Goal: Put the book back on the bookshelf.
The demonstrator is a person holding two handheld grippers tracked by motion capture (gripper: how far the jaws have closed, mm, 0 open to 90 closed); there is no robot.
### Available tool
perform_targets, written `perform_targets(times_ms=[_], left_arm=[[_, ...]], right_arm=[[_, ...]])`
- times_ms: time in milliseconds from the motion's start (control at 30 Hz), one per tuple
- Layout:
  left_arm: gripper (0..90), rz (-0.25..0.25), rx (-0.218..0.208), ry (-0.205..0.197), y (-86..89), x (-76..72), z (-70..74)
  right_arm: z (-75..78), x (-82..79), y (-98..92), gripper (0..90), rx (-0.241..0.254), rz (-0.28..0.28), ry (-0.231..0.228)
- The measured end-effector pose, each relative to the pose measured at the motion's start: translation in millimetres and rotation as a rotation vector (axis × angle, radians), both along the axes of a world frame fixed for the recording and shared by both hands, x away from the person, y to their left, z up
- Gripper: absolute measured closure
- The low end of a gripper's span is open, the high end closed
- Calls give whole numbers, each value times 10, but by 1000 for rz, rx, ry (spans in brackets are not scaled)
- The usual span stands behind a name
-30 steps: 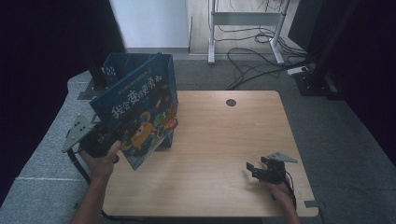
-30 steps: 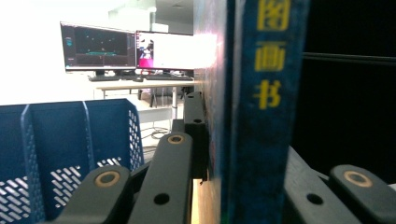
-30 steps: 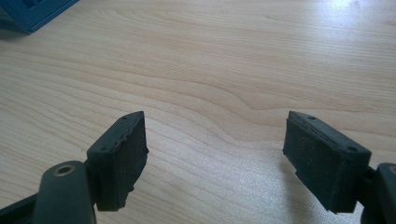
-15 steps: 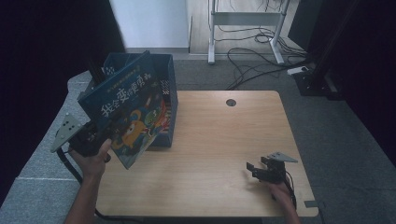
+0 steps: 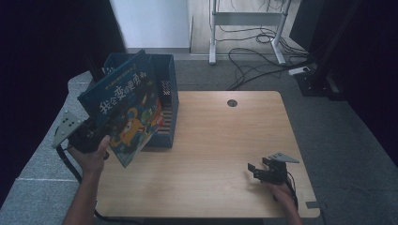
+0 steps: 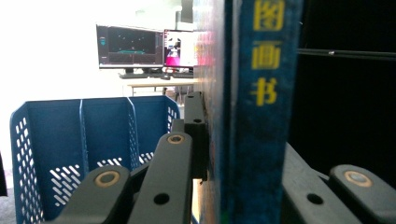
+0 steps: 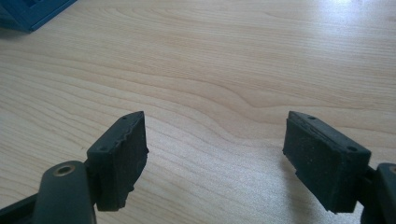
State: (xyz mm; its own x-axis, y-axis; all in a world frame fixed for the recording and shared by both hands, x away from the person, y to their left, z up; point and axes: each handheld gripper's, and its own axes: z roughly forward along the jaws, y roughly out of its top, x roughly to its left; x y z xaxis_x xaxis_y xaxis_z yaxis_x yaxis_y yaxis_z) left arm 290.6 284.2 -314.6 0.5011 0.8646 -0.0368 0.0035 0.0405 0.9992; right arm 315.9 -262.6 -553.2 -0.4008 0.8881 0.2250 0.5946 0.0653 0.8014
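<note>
**Desk:** Blue is what strikes the eye. How many blue things?

**Photographer:** Two. One picture book point(image 5: 123, 115) with a blue cover, yellow lettering and cartoon monsters, and one blue plastic file rack point(image 5: 170, 101) with perforated sides. The rack stands on the wooden table point(image 5: 220, 140) toward nine o'clock, its far end over the table's ten o'clock corner.

**Desk:** Where is the book?

**Photographer:** Lifted off the table, tilted, in front of the rack and just above it, at about nine o'clock in the high view. The left gripper point(image 5: 87, 136) pinches it near its lower edge; in the left gripper view the jaws press on both sides of the dark blue spine point(image 6: 254, 116), which carries three yellow characters.

**Desk:** And the other tongs?

**Photographer:** One more, the right gripper point(image 5: 268, 172), resting low over the table at five o'clock, well apart from book and rack. Its two black pads point(image 7: 122, 156) stand spread, with bare wood between them.

**Desk:** Anything else to count?

**Photographer:** Two hands, one per gripper. One round hole point(image 5: 232, 102) in the tabletop at twelve o'clock. Two lit screens point(image 6: 130, 46) behind the rack in the left gripper view.
</note>
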Motion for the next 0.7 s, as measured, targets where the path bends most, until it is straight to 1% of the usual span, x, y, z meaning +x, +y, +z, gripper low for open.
perform_targets(times_ms=[167, 467, 700], left_arm=[[819, 12, 12, 6, -24, 61, -10], [819, 30, -8, 15, -34, 192, -20], [819, 46, -11, 19, -62, 321, -21]], right_arm=[[0, 1, -11, 212, 0, -1, 1], [0, 1, -15, 212, 3, -2, 2], [-1, 1, -28, 212, 6, -2, 5]])
